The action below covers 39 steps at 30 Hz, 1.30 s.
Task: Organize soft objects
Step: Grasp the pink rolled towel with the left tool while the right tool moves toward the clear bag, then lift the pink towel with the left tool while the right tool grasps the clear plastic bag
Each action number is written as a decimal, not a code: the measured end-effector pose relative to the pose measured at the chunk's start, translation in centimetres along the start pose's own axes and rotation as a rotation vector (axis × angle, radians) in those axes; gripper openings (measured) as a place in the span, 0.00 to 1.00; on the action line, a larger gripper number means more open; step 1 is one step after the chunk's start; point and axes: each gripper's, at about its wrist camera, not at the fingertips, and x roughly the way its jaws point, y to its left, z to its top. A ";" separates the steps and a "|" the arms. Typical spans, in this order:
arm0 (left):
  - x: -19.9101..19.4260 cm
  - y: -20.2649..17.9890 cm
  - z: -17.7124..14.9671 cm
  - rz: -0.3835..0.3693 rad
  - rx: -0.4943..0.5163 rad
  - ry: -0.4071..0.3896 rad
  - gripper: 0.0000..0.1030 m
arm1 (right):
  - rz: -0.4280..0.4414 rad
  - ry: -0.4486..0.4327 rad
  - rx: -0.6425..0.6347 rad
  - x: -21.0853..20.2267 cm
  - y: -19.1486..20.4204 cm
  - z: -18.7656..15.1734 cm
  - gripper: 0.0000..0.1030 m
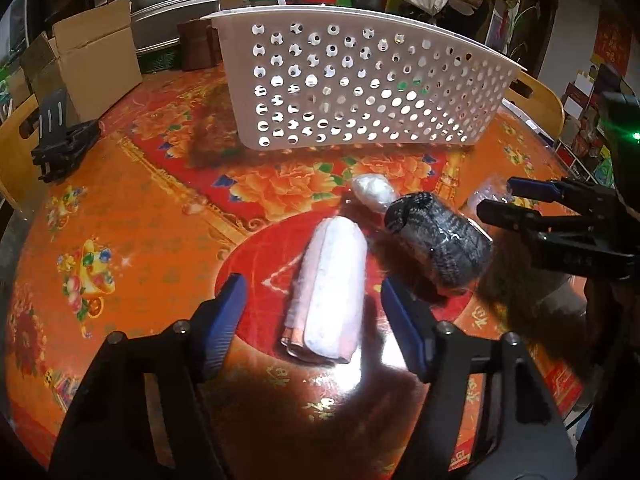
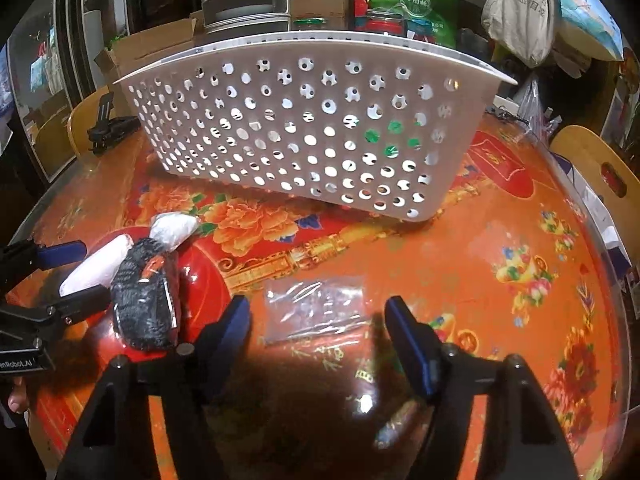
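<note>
A rolled pink-white towel (image 1: 326, 292) lies on the red-orange table between the open fingers of my left gripper (image 1: 312, 320), which holds nothing. A dark knitted roll in clear wrap (image 1: 438, 240) lies just right of it, and a small white wrapped bundle (image 1: 372, 192) lies behind. The white perforated basket (image 1: 360, 80) stands at the back. My right gripper (image 2: 316, 336) is open and empty above a flat clear plastic bag (image 2: 316, 308). In the right wrist view the dark roll (image 2: 144, 304), the towel (image 2: 96, 266), the white bundle (image 2: 174, 230) and the basket (image 2: 304, 128) show at left and behind.
A black clamp-like stand (image 1: 60, 140) sits at the table's left edge. Cardboard boxes (image 1: 92, 60), stacked containers and bags crowd the back. Wooden chair backs (image 2: 600, 168) stand at the table's rim. The right gripper shows in the left wrist view (image 1: 496, 200).
</note>
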 end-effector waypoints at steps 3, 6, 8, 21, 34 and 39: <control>0.1 0.0 0.0 -0.002 -0.001 0.002 0.50 | 0.008 0.014 0.006 0.3 -0.3 0.0 0.51; 0.1 0.0 0.0 -0.001 0.003 0.001 0.44 | 0.009 0.012 0.007 0.2 -0.5 0.0 0.50; 0.0 -0.1 -0.1 -0.017 0.009 -0.002 0.35 | 0.007 0.012 0.004 0.2 -0.4 0.0 0.49; -0.8 -0.2 -0.5 -0.108 0.027 -0.051 0.30 | -0.007 -0.040 0.042 -1.0 -1.2 -0.1 0.49; -2.5 0.2 -1.0 -0.085 0.001 -0.135 0.29 | -0.001 -0.068 0.060 -1.5 -1.6 -0.2 0.48; -4.1 -0.1 -0.8 -0.069 0.016 -0.182 0.29 | 0.015 -0.071 0.075 -1.6 -2.0 -0.2 0.48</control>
